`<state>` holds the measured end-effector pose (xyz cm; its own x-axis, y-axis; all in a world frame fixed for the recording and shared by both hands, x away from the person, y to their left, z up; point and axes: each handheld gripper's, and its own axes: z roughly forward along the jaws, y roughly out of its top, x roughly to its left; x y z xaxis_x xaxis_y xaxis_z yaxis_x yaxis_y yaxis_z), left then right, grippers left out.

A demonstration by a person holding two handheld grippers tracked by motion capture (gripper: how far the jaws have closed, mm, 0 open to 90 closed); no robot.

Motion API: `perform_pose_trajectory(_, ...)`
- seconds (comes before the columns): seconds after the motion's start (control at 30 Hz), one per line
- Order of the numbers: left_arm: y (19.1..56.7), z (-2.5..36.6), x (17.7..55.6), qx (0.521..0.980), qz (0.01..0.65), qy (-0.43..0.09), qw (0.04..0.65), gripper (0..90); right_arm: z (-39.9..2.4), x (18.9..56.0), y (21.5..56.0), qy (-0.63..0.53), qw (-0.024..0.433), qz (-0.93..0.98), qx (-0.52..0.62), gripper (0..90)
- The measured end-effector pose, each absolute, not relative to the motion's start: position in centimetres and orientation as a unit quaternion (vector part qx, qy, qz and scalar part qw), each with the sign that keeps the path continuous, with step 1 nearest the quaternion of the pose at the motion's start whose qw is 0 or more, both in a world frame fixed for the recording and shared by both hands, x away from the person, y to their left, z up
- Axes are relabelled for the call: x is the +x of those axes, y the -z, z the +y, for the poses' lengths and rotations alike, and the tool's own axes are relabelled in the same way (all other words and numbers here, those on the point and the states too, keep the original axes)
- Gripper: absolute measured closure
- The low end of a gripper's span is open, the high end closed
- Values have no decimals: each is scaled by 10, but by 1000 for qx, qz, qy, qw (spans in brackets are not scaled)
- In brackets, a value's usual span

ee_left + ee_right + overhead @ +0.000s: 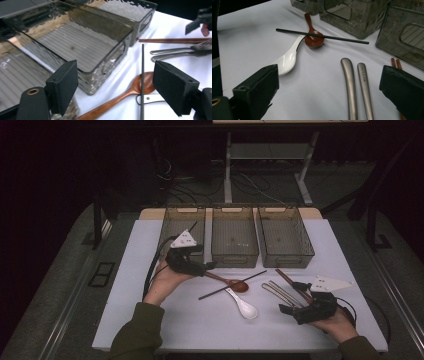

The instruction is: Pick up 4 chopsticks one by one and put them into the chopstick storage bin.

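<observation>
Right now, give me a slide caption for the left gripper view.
Open left hand-held gripper above a wooden spoon crossed by a black chopstick, beside clear bins.

Left hand [167,276] in from bottom left, forearm in dark green sleeve [137,330] angled up toward table middle. I see left gripper [209,266] level, pointing right, grey plate on top, cable looping back along wrist. Its jaws apart, nothing between pads [63,85]. Right hand [337,322] low at right edge, palm under right gripper [289,299], pointing left. Its jaws spread wide too, pads [259,86] gripping nothing.
</observation>
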<state>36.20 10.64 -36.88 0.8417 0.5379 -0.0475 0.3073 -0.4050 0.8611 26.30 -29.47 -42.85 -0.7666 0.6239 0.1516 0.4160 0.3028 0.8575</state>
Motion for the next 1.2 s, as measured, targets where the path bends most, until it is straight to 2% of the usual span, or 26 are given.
perform_pose_trajectory(0.33, 383, 103, 347, 825, 251, -129, 489, 151, -293, 261, 430, -482, 112, 805, 328, 27)
perform_pose_trajectory(0.87, 402, 105, 332, 829, 241, -109, 493, 147, -294, 257, 432, -486, 113, 800, 334, 27)
perform_pose_trajectory(1.2, 414, 95, 332, 842, 231, -84, 480, 213, -294, 257, 432, -485, 112, 799, 336, 27)
